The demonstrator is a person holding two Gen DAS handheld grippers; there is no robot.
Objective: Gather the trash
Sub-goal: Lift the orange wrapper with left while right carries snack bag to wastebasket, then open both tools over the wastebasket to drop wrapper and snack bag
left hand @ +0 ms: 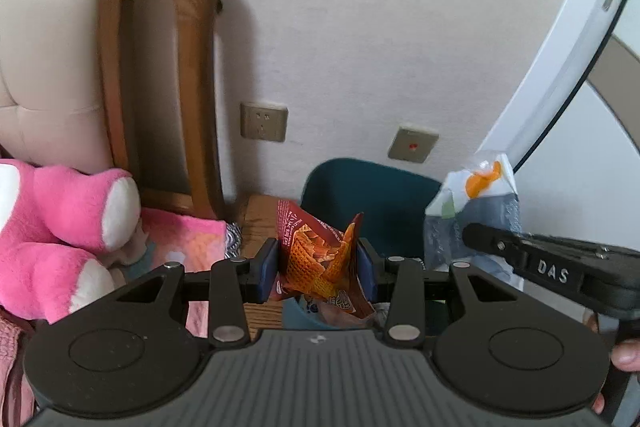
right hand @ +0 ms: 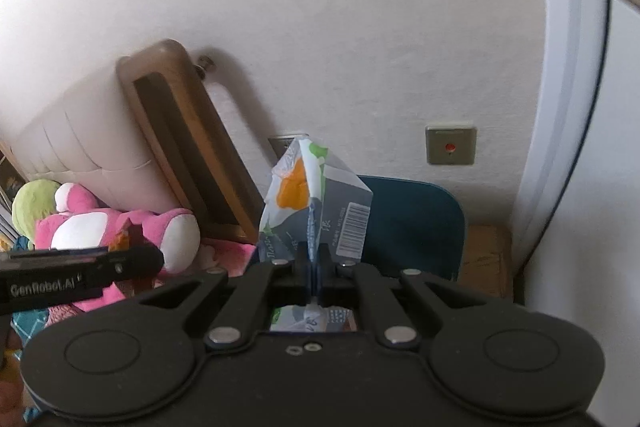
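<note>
- A crumpled red-orange snack bag [left hand: 320, 259] sits pinched between the blue pads of the left claw [left hand: 318, 261], partly closed, in front of the teal bin [left hand: 372, 199].
- The right claw [right hand: 314, 259] is clamped tight on a white-grey wrapper with an orange patch [right hand: 316, 203].
- Only the right view shows the wrapper's barcode [right hand: 353, 229]; only the left shows a wall socket [left hand: 263, 121].

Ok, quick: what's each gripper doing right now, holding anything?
Left gripper: shut on the red-orange snack bag.
Right gripper: shut on the white-and-grey wrapper.
</note>
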